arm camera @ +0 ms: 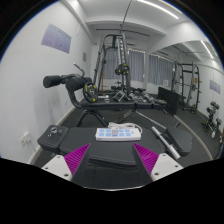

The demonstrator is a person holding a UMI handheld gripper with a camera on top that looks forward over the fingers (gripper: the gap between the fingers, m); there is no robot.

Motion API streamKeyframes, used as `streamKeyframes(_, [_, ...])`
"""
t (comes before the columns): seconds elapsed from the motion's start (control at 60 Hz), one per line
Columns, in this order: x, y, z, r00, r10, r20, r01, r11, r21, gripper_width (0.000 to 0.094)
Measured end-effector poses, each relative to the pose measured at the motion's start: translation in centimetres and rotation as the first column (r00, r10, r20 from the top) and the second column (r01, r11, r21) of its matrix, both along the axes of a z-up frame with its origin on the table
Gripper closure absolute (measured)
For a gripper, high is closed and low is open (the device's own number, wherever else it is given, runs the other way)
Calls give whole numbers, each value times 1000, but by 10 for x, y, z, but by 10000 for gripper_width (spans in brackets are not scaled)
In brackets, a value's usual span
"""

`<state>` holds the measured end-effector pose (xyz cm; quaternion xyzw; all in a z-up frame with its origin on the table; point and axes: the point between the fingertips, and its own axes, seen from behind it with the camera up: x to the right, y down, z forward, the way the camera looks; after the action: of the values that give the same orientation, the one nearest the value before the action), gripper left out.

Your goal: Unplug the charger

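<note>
A white power strip [117,132] lies flat on a dark surface just ahead of my fingers, with small bluish and grey shapes on its top. I cannot make out which of them is the charger. My gripper [111,152] is open, its magenta pads [76,159] spread wide on either side. Nothing is held between them, and only the dark surface shows in the gap. The strip sits a short way beyond the fingertips, slightly to the right of the midline.
This is a gym room. A weight bench [68,84] stands to the left and a power rack [120,62] behind the strip. A second rack [187,85] is at the right. A silver bar [166,141] lies right of the strip.
</note>
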<state>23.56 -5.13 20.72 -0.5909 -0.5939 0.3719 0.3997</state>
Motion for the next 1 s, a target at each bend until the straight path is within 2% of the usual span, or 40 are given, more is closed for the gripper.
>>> streamKeyframes(0.167, [-52, -5, -44, 1000, 13, -25, -14, 999, -41, 79])
streamKeyframes(0.433, [-162, 1, -100, 996, 37, -85, -41, 998, -42, 79])
streamKeyframes(0.767, [-281, 23, -155, 997, 16, -81, -18, 1000, -24, 80])
streamKeyframes(1.0, [-330, 28, -181, 999, 7, -32, -8, 1000, -26, 91])
